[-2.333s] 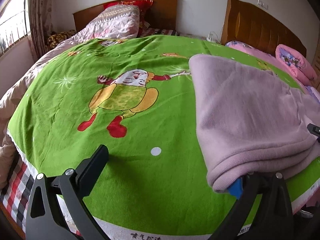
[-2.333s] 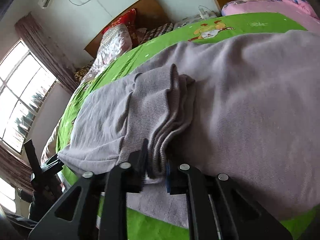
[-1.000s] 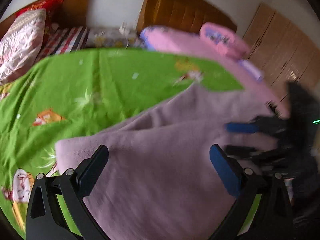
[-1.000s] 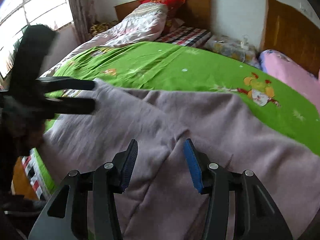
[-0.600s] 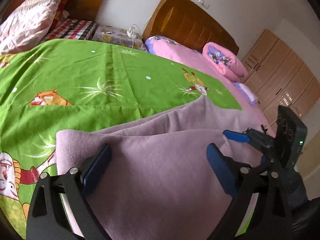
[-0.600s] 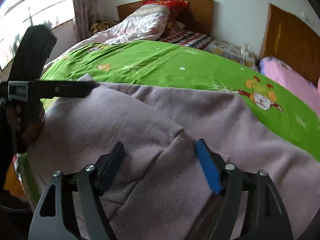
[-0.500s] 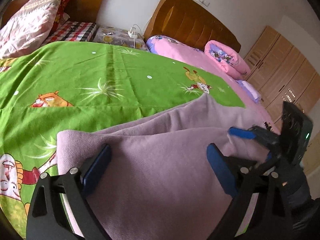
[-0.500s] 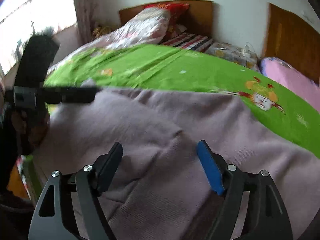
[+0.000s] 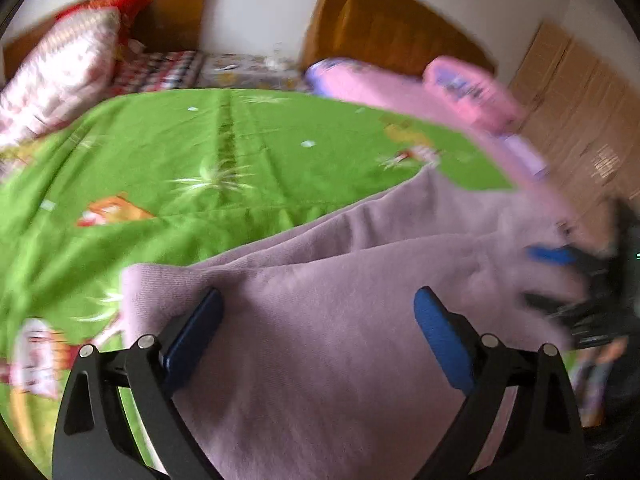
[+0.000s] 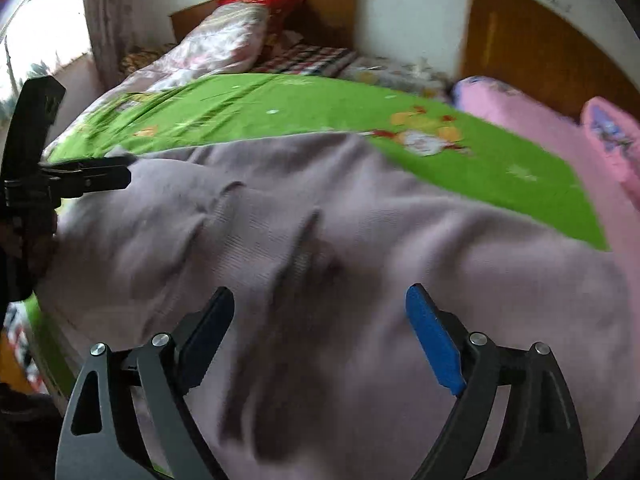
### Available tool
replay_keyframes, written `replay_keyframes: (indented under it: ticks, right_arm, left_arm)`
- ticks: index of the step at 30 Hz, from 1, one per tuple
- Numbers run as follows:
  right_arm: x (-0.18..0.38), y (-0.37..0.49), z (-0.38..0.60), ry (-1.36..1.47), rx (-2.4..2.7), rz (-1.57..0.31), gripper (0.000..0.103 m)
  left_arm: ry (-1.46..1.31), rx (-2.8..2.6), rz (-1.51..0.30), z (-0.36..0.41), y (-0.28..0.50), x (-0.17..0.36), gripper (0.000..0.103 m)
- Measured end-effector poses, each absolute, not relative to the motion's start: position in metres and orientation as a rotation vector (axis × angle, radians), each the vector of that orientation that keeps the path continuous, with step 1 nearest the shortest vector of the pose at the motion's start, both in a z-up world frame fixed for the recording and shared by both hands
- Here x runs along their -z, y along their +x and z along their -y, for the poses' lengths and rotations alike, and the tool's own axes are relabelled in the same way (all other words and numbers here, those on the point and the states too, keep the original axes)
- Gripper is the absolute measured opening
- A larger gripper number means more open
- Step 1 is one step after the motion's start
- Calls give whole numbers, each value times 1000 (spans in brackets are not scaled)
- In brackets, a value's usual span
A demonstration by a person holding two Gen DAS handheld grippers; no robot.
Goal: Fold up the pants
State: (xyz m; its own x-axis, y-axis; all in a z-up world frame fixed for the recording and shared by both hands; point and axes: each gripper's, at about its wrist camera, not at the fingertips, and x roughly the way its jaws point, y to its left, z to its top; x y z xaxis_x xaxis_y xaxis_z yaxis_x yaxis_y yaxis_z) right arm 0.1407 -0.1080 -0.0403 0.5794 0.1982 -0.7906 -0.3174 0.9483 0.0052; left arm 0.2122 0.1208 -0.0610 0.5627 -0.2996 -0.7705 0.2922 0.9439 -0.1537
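Pants [image 9: 344, 344] of mauve knit lie folded on the green bedspread [image 9: 168, 168], filling the lower half of both wrist views; in the left wrist view their upper edge runs from about 9 o'clock up to 2 o'clock, with a second layer showing just behind it. In the right wrist view the cloth [image 10: 320, 280] is rumpled into shallow creases near the centre, though motion blur softens them.

Left gripper [image 9: 318, 336] sits at 6 o'clock of its own view, its blue-padded fingers spread wide over the fabric with nothing pinched between them; seen from the right wrist it appears at 9 o'clock [image 10: 100, 178], over the pants' left edge. Right gripper [image 10: 320, 336] is likewise at 6 o'clock in its view, its jaws wide apart after having just been opening, the pants lying below and between them but not gripped. From the left wrist it shows blurred at 3 o'clock [image 9: 560, 280], at the pants' right end.

Beyond the bedspread, at 11 o'clock, a patterned pillow [image 9: 60, 76] rests against a wooden headboard [image 9: 176, 12]. Towards 1 o'clock lies a pink quilt [image 9: 384, 88], with wooden wardrobes [image 9: 580, 100] at 2 o'clock. A curtained window [image 10: 52, 40] is at 10 o'clock in the right wrist view.
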Motion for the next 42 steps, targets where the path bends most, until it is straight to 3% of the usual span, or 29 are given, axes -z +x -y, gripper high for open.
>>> replay_keyframes:
  ticks: [2,7,13,19,30,34,42]
  right_arm:
    - [24,121,141,-44,-260,-848,84]
    - [9,43,300,435,98,-716,86]
    - [50,-6,395,791,209,-729,86]
    - [74,26,397,831,110,-786,86]
    - [77,73,397,868,71,-748,90]
    - [80,73,377,844,-133,-850,78]
    - [81,92,383,877,19,-756,75]
  left_arm:
    - [107,231,-880,-101,204,46,96]
    - [29,511,-722,-45,185,-5,101]
    - [153,620,-784,39,213,23,101]
    - [210,501,-949,53,230,84,101]
    - [220,475,-957,54,233,86,102]
    - [224,473,-961,53,232,86,102]
    - [227,469,-961,52,231,87,102]
